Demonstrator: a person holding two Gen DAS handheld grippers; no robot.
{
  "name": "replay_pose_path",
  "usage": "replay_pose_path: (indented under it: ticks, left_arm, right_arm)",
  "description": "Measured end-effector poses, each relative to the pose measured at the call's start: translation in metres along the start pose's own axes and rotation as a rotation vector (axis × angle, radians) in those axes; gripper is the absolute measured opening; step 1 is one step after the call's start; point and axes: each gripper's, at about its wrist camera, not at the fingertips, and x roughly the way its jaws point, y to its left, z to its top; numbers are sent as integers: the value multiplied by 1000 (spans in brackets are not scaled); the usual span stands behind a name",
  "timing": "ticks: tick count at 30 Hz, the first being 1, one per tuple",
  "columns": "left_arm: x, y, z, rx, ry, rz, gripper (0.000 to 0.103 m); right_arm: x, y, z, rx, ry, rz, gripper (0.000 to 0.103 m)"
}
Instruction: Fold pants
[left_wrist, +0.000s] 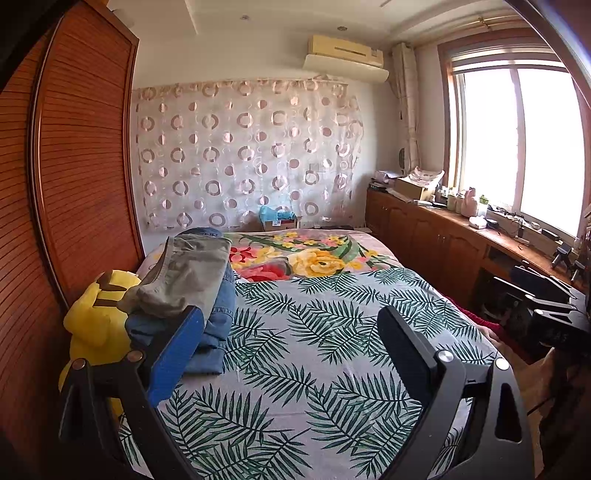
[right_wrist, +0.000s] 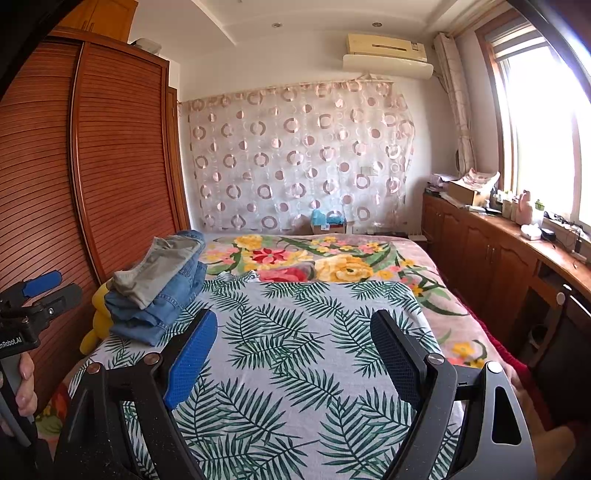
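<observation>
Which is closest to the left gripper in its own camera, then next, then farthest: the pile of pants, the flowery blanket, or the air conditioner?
From the left gripper, in the left wrist view:
1. Pile of pants, on the bed's left side, just past the left fingertip.
2. Flowery blanket, farther up the bed, in the middle.
3. Air conditioner, high on the far wall.

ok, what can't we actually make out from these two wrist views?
- Yellow plush toy: mostly hidden behind the stacked pants in both views.
- Stack: how many pairs can't be counted; the grey pair covers the jeans.
- Items on the window counter: too small, washed out by glare.
- Left gripper and right gripper: bases cut off by the bottom edge.
</observation>
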Motion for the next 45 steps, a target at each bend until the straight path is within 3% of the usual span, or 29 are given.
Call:
replay_pose_path:
  ticks: [45]
  left_arm:
    - [2, -1, -2, 0, -2, 1, 95]
  right_arm:
    - [2, -4, -6, -7, -2, -12, 86]
